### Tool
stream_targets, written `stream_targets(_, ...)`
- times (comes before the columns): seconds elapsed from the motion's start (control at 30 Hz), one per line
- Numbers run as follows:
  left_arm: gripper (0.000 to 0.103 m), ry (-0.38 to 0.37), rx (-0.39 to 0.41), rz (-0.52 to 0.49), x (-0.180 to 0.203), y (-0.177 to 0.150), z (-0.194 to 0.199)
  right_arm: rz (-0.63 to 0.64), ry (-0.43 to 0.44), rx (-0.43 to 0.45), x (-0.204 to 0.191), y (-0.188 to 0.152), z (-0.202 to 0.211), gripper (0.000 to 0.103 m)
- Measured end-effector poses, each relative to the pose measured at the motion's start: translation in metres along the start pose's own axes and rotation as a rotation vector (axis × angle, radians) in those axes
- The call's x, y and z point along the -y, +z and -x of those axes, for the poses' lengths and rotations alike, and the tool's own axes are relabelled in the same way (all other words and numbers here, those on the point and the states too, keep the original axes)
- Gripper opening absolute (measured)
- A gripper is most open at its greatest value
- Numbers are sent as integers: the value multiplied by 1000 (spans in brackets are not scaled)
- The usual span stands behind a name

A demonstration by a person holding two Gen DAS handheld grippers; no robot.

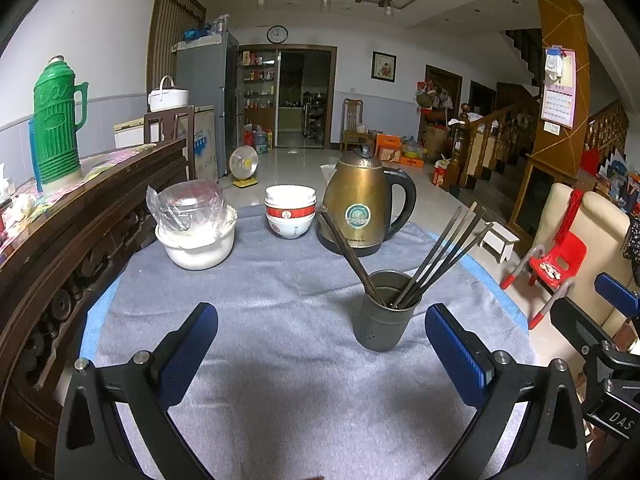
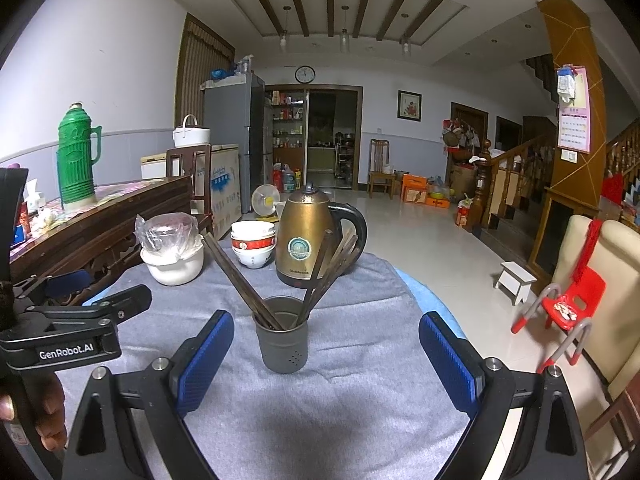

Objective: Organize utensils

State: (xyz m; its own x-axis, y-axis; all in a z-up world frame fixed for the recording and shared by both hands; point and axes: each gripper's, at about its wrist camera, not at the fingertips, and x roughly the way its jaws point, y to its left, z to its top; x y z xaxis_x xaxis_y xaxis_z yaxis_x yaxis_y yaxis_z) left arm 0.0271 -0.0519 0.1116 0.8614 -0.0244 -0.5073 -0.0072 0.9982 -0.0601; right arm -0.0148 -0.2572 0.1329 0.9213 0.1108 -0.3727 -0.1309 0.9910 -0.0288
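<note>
Now, from the left: a carved dark sideboard (image 1: 80, 216) borders the surface's (image 1: 280, 380) left edge at nine o'clock; the left gripper (image 1: 321, 334) has its fingers spread wide, nothing between them, grey cloth (image 1: 260, 320) bare beneath; a white lidded pot (image 1: 196, 240) sits at eleven o'clock, stacked bowls (image 1: 290, 210) at twelve, the brass kettle (image 1: 360, 204) at one; the grey utensil holder (image 2: 282, 334) stands upright at centre, dark chopsticks (image 2: 240, 276) fanned inside it; the right gripper (image 2: 326, 332) likewise gapes empty, straddling the holder without touching; the surface's right edge falls away at three o'clock to open floor (image 2: 440, 248).
</note>
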Motion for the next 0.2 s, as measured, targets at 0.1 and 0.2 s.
stream_targets(0.1,103,-10,14,-3,1,2,0,1,0,-1,-1,-1,0,96)
stream_targets(0.2,103,-13,10,-7,2,3,-1,1,-1,-1,-1,-1,0,96)
